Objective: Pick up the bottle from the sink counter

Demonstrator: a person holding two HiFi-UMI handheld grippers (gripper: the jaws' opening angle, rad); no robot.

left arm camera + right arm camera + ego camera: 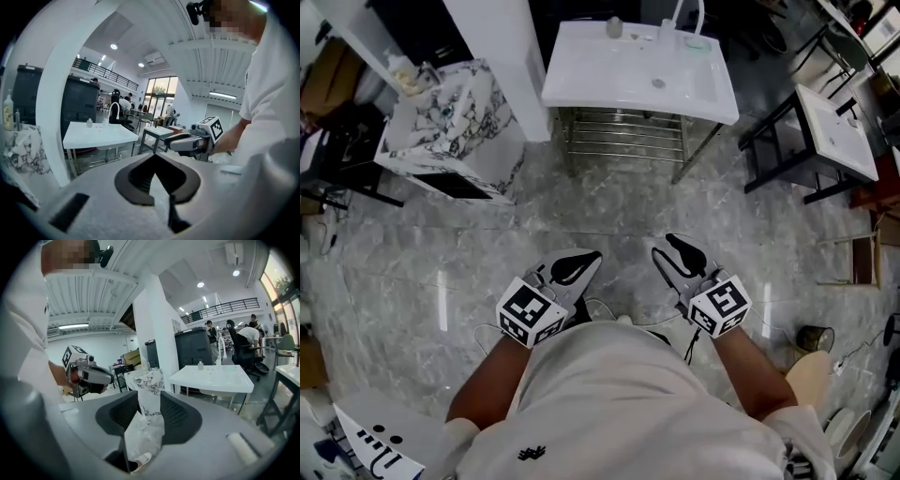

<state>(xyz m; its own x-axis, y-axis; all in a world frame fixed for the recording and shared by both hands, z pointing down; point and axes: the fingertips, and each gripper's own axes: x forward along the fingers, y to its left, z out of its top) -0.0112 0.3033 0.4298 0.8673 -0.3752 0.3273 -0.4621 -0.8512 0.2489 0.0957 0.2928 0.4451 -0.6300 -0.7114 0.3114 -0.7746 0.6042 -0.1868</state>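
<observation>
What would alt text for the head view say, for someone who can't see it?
Looking down, a person holds a left tool and right tool above a grey marble floor, both empty. Ahead stands a white sink counter with a small bottle on it.

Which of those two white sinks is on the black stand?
The smaller sink at the right; the larger sink straight ahead, with the bottle, sits on a silver rack.

The left hand-held gripper has its jaws meeting at the tips, nothing between. Beyond, a white counter carries a small bottle. The right hand-held gripper is at right.
</observation>
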